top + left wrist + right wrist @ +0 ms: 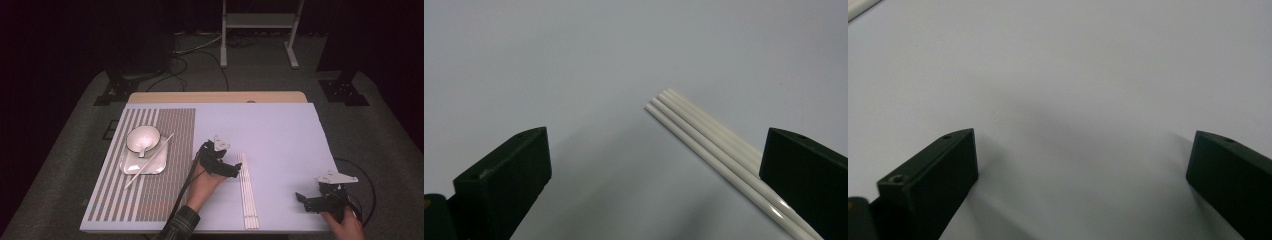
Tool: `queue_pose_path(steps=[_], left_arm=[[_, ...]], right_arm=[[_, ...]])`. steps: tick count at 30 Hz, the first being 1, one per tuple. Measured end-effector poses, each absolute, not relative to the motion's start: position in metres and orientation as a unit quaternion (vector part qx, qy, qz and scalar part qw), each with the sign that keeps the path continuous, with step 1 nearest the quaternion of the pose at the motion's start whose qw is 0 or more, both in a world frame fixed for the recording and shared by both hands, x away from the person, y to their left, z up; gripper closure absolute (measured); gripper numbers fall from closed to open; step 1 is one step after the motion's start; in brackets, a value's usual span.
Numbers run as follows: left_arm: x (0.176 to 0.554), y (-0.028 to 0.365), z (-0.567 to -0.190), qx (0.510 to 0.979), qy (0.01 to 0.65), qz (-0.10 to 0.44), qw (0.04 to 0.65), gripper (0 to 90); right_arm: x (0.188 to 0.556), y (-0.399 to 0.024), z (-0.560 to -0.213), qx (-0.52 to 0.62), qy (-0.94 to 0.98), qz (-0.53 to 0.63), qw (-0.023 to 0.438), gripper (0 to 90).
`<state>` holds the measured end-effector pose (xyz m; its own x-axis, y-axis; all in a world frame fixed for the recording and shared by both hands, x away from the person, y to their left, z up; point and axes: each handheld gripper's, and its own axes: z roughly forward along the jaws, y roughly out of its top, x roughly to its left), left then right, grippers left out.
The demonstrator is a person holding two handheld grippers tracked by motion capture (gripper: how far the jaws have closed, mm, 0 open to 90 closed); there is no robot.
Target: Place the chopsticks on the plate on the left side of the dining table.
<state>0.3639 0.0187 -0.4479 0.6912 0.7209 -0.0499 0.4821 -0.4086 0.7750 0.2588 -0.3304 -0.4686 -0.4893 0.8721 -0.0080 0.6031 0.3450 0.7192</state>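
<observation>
Slender white glossy plastic chopsticks (704, 135) on a smooth matt pale table (280, 130); matt black plastic left tool (649, 185); glossy white ceramic bowl (143, 138).

Dim room, dark curtain-like walls at the back and both sides. Grey carpeted floor (280, 70) around a wooden table (215, 96), its top covered by a pale lavender sheet (280, 135). Striped placemat (160, 175) over the left part of that sheet. White metal stand frame (260, 22) on the floor beyond the far table edge, two legs reaching forward. Loose black cables (200, 47) on the carpet near the frame's left leg. Black floor brackets (112, 90) at the left far corner and another black base (345, 90) at the right. Light concentrated on the tabletop, surroundings in shadow.
</observation>
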Motion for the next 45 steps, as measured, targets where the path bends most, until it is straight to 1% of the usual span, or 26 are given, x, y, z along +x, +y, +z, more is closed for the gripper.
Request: queue_pose_path(steps=[8, 15, 25, 30, 34, 36, 45], left_arm=[[0.367, 0.008, -0.458, 0.836, 0.369, 0.147, 0.378, 0.0], [0.368, 0.004, -0.464, 0.839, 0.372, 0.144, 0.37, 0.0], [0.367, 0.008, -0.465, 0.842, 0.373, 0.164, 0.352, 0.0], [0.367, 0.009, -0.464, 0.841, 0.376, 0.162, 0.354, 0.0], [0.364, 0.011, -0.463, 0.836, 0.384, 0.142, 0.366, 0.0], [0.361, 0.011, -0.461, 0.841, 0.378, 0.139, 0.362, 0.0], [0.339, 0.016, -0.45, 0.839, 0.365, 0.127, 0.383, 0.0]], right_arm=[[0.259, -0.33, -0.469, 0.464, 0.795, 0.335, 0.201, 0.0], [0.259, -0.33, -0.469, 0.464, 0.795, 0.335, 0.201, 0.0], [0.259, -0.33, -0.469, 0.464, 0.795, 0.335, 0.201, 0.0], [0.259, -0.33, -0.469, 0.464, 0.795, 0.335, 0.201, 0.0], [0.259, -0.33, -0.469, 0.464, 0.795, 0.335, 0.201, 0.0], [0.259, -0.33, -0.469, 0.464, 0.795, 0.335, 0.201, 0.0], [0.259, -0.33, -0.469, 0.464, 0.795, 0.335, 0.201, 0.0]])
